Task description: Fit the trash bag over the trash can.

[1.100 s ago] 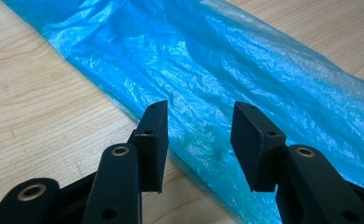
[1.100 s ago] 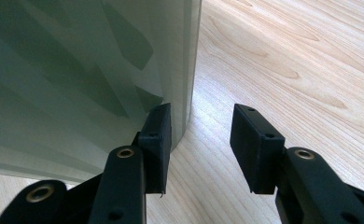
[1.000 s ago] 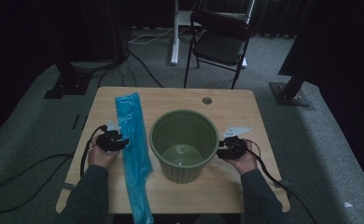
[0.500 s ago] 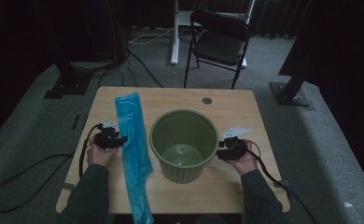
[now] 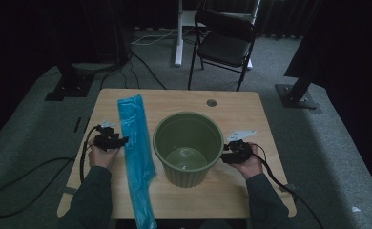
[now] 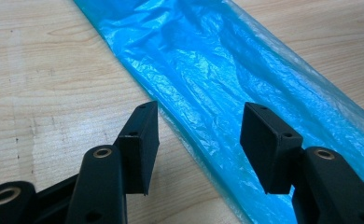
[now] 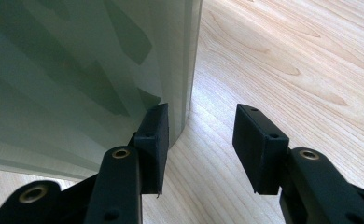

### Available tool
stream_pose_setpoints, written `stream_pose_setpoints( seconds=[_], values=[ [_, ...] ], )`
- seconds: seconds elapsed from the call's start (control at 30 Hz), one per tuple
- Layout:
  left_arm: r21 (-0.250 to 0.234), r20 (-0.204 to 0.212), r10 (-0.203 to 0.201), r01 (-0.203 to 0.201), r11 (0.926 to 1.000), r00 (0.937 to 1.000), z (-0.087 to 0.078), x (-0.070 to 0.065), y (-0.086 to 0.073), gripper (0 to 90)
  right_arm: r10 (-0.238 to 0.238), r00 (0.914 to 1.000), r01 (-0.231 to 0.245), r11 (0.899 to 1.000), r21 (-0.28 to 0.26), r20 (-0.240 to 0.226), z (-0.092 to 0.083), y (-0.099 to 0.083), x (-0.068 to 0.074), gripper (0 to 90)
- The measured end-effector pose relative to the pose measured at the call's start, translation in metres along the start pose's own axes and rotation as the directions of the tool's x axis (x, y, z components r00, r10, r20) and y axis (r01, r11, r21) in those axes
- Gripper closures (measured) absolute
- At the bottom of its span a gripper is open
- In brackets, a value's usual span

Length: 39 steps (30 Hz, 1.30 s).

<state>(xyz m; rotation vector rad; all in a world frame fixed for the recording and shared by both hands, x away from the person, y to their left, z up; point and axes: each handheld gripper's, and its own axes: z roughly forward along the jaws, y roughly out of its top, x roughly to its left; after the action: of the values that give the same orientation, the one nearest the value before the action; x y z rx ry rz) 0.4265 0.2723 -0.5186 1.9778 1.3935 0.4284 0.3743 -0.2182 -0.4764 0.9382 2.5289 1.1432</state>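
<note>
The left gripper hovers low over the wooden table with its jaws spread wide; they have just been opening, and nothing is clamped between them. Directly ahead of and beneath the gap lies the blue plastic bag, flat and crinkled, its near edge running diagonally under the space between the two black pads. One pad stands over bare wood just beside that edge, the other over the plastic itself; neither presses on it. In the high view the left gripper sits just beside the long side of the bag, which stretches as a narrow strip from near the table's far edge to past its near edge, where its end hangs over.

The right gripper is also released, its jaws standing wide with only bare table between them. One of its pads sits right against the ribbed wall of the green bucket, at the foot of that wall where it meets the wood; whether it touches cannot be told. The other pad stands clear over open table. In the high view the right gripper rests close to the bucket's side, near its base.

The bucket stands upright between the two grippers, and the bag lies just beside it on the left gripper's side.

Beyond the table, a black folding chair stands on the grey carpet.
</note>
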Motion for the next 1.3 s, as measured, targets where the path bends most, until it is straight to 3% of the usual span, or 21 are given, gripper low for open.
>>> stream_pose_setpoints(
  seconds=[0.27,0.6,0.9,1.03,1.23,1.3],
  values=[
    [0.045,-0.017,-0.018,0.019,0.9988,0.9997,0.012,0.006,-0.001,45.1,-0.006,1.0,0.006,1.0,0.001,0.003,-0.001,0.0,0.001,54.9],
    [0.04,0.009,-0.035,0.034,0.9986,0.9994,0.02,0.005,0.005,41.7,-0.004,1.0,0.004,1.0,0.005,0.003,0.0,-0.001,0.002,54.8],
    [0.052,0.016,0.0,-0.001,0.9987,0.9999,0.029,-0.008,0.012,38.1,-0.009,0.9999,0.009,1.0,0.016,0.006,0.001,-0.001,0.002,54.6],
    [0.05,-0.002,0.022,-0.022,0.9985,0.9998,0.033,-0.013,0.016,38.1,-0.01,0.9999,0.01,1.0,0.019,0.005,0.002,-0.001,0.002,54.6],
    [0.062,-0.078,0.09,-0.085,0.9945,0.9929,0.043,-0.026,0.021,39.1,-0.014,0.9999,0.014,1.0,0.022,0.008,0.001,-0.002,0.003,54.3],
    [0.059,-0.078,0.089,-0.085,0.9946,0.9929,0.043,-0.026,0.022,40.2,-0.014,0.9999,0.014,1.0,0.023,0.008,0.001,-0.002,0.003,54.2]
  ],
)
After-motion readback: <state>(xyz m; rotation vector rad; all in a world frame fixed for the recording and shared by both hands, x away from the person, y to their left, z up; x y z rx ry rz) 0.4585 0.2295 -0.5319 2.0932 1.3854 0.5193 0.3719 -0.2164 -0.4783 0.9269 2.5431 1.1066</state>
